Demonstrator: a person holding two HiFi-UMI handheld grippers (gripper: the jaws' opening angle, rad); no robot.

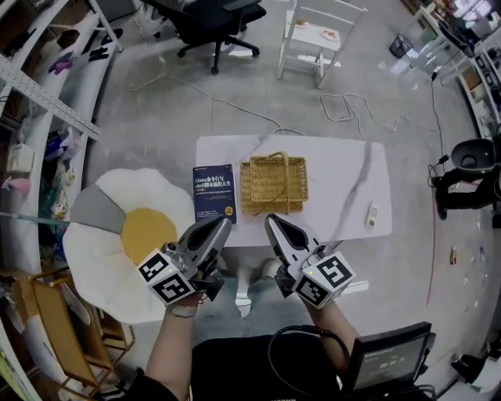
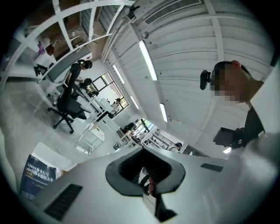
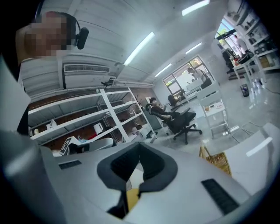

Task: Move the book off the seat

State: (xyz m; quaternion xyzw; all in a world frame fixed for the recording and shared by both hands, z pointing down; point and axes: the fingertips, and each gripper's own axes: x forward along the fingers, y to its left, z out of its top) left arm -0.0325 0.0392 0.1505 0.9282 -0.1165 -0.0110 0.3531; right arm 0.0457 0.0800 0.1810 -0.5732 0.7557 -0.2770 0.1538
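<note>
A dark blue book (image 1: pixel 214 193) lies flat on the white table (image 1: pixel 344 180), just left of a wicker basket (image 1: pixel 273 185). The book's corner also shows low at the left of the left gripper view (image 2: pixel 40 174). The flower-shaped white seat (image 1: pixel 117 235) with a yellow centre stands left of the table with nothing on it. My left gripper (image 1: pixel 225 223) and right gripper (image 1: pixel 272 220) are held up close to the camera, side by side, over the table's near edge. Both are shut and hold nothing, as the left gripper (image 2: pixel 146 175) and the right gripper (image 3: pixel 133 177) show in their own views.
A small white remote (image 1: pixel 373 214) lies at the table's right end. A black office chair (image 1: pixel 211 19) and a white cart (image 1: pixel 317 35) stand beyond the table, with cables on the floor. Shelving (image 1: pixel 39 94) runs along the left, and a wooden chair (image 1: pixel 55 329) is near left.
</note>
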